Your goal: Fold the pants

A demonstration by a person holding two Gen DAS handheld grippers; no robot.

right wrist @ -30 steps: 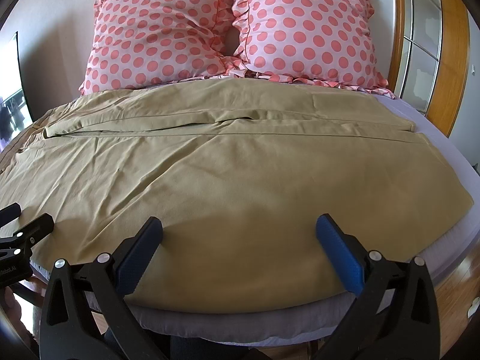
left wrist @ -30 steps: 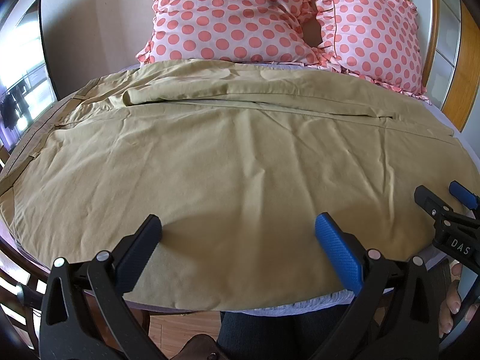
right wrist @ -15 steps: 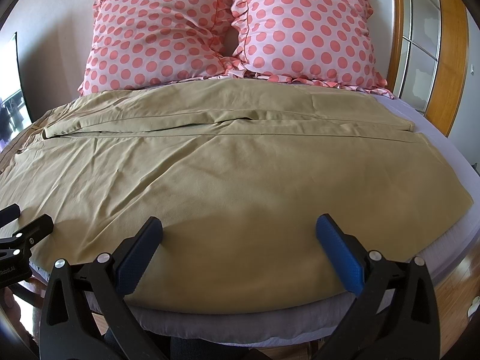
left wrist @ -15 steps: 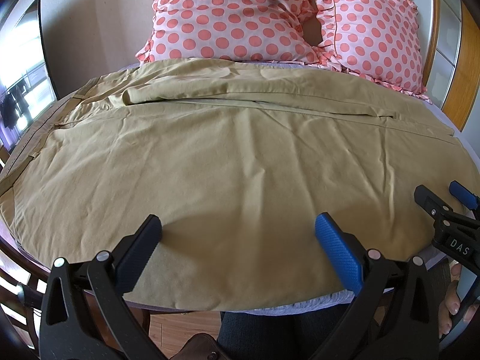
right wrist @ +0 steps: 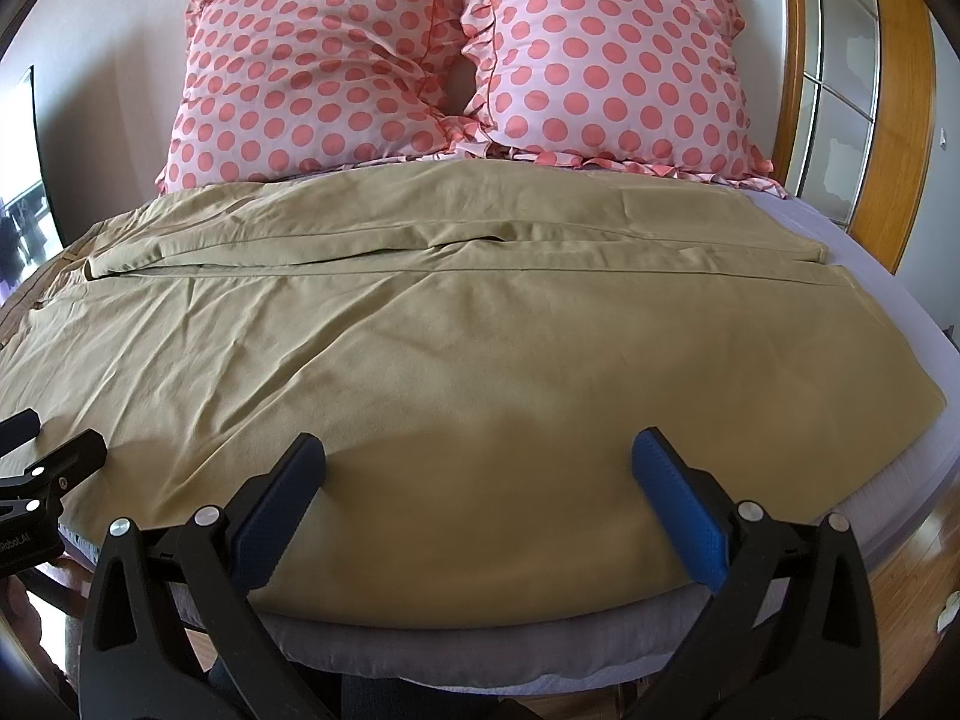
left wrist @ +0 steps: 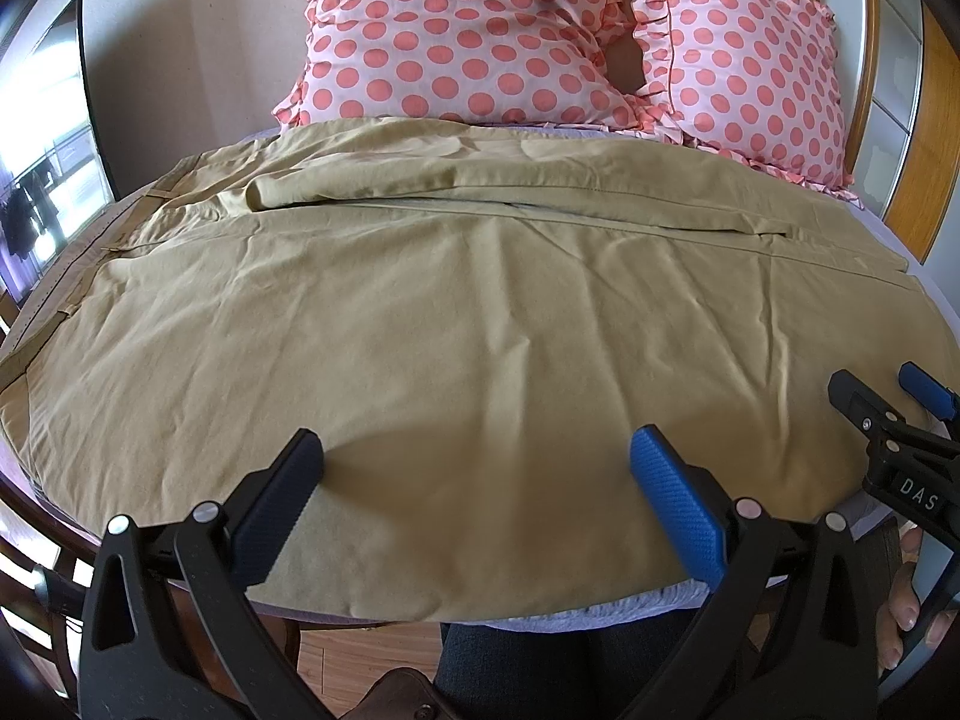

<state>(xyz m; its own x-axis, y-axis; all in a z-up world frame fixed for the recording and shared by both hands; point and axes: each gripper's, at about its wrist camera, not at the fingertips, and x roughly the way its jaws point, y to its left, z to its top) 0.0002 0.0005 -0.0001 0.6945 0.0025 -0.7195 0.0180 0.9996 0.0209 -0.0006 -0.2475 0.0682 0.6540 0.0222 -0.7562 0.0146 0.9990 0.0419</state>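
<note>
A: From the left wrist camera, what shows?

B: The khaki pants (left wrist: 456,324) lie spread flat across the bed (left wrist: 600,615), waistband toward the left edge, legs running right, with two polka-dot pillows (left wrist: 468,30) behind them. The left gripper (left wrist: 474,498) hangs over the near hem, fingers wide apart, holding nothing. At the right edge the right gripper (left wrist: 888,396) pokes in, and only here do you see the person's hand (left wrist: 906,606) under it.

A: And the right wrist camera?

B: It alone shows the leg cuffs ending on the lilac sheet (right wrist: 870,240) and the wooden frame (right wrist: 906,114) beyond. The right gripper (right wrist: 477,498) is spread wide over the near edge of the cloth, gripping nothing; whether its pads (right wrist: 678,510) touch the fabric is hard to tell. The left gripper's tips (right wrist: 36,444) sit at the far left.
</note>
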